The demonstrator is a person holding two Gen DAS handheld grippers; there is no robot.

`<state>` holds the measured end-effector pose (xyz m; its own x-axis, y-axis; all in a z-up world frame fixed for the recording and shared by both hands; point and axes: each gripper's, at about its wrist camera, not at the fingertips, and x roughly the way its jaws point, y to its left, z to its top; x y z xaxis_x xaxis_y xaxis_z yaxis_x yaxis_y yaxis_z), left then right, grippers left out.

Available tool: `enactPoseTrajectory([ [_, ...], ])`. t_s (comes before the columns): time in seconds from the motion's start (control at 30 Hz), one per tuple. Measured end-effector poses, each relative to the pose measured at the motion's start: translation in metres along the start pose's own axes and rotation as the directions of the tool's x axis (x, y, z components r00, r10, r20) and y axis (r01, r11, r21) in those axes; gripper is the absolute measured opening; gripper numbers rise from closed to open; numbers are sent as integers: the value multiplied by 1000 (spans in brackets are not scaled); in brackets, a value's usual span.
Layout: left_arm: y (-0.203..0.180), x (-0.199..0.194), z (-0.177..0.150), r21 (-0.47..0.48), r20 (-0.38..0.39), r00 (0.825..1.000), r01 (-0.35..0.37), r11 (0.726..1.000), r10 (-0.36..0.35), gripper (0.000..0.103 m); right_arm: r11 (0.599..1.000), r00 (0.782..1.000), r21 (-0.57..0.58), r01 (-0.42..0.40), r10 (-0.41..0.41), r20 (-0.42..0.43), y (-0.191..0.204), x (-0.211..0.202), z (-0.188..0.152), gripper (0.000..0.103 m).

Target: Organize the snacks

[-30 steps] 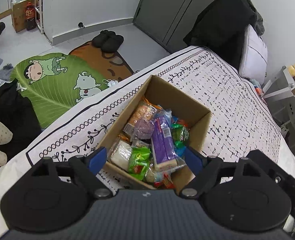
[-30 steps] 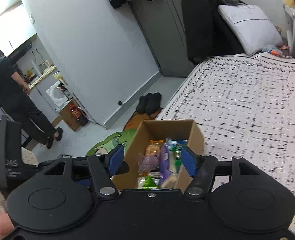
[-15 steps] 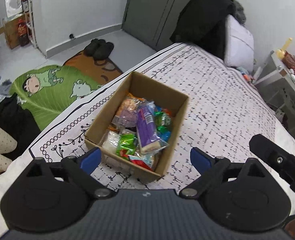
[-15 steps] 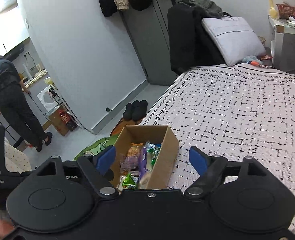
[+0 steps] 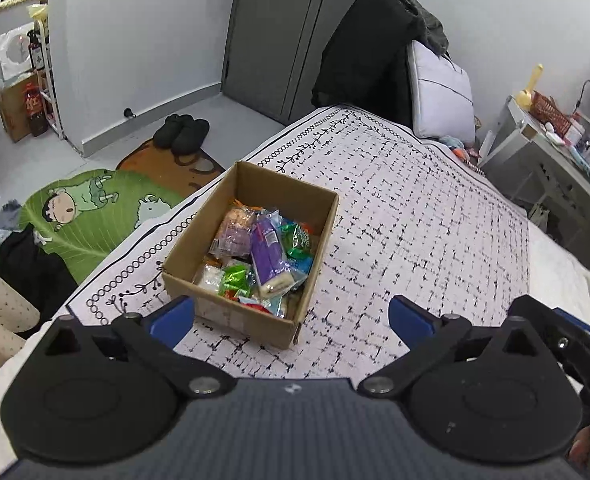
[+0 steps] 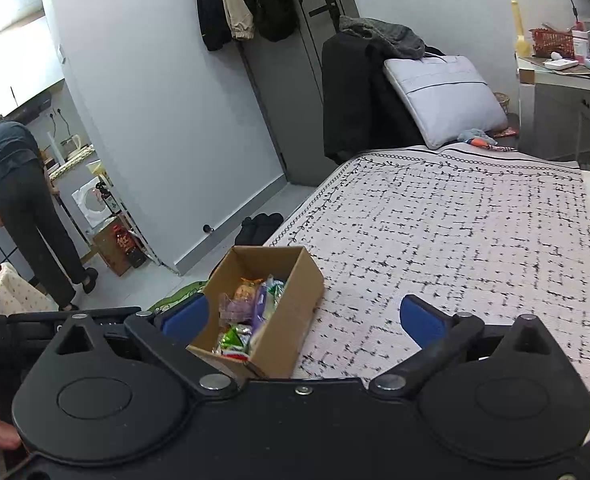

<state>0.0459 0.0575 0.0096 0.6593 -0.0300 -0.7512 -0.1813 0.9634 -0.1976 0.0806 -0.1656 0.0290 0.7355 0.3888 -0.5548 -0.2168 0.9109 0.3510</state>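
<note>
**Snack box on the bed, both tools empty**

The bed is filling the right of the frame. The cardboard box is sitting at center-left, on the bed's edge, with snack packets lying inside. The left tool and right tool are hanging wide open at lower center — gripping nothing.

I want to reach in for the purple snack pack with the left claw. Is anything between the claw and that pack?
Only the cardboard box's near wall stands between the open left claw and the purple snack pack. The pack lies on top of the other snacks; the box has no lid, so from above nothing visible blocks it.
</note>
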Motion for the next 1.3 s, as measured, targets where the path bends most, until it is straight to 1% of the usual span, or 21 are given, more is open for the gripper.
enactPoseTrajectory([
  [0.17,-3,-12,-15,32,15,1000,-22,999,21,103,1000,1000,-8,-5,5,-12,-13,-12,-13,103],
  [0.27,-4,-19,-25,53,24,1000,-20,998,19,103,1000,1000,-13,2,-2,-15,-19,-19,-18,103],
  [0.43,-3,-29,-34,79,38,999,-25,997,22,103,1000,1000,-13,15,-16,-3,-27,-29,-25,103],
  [0.5,0,-33,-35,75,36,999,-12,997,9,103,1000,1000,-16,13,-13,1,-28,-33,-27,103],
  [0.73,6,-45,-37,99,63,998,-16,995,10,103,999,999,-32,16,-14,37,-29,-44,-30,103],
  [0.93,14,-58,-32,112,81,997,-29,993,20,103,1000,999,-25,16,-15,36,-29,-51,-29,103],
  [1.3,25,-66,-26,122,78,997,-38,992,29,103,999,999,-41,-6,8,53,-14,-61,-21,103],
])
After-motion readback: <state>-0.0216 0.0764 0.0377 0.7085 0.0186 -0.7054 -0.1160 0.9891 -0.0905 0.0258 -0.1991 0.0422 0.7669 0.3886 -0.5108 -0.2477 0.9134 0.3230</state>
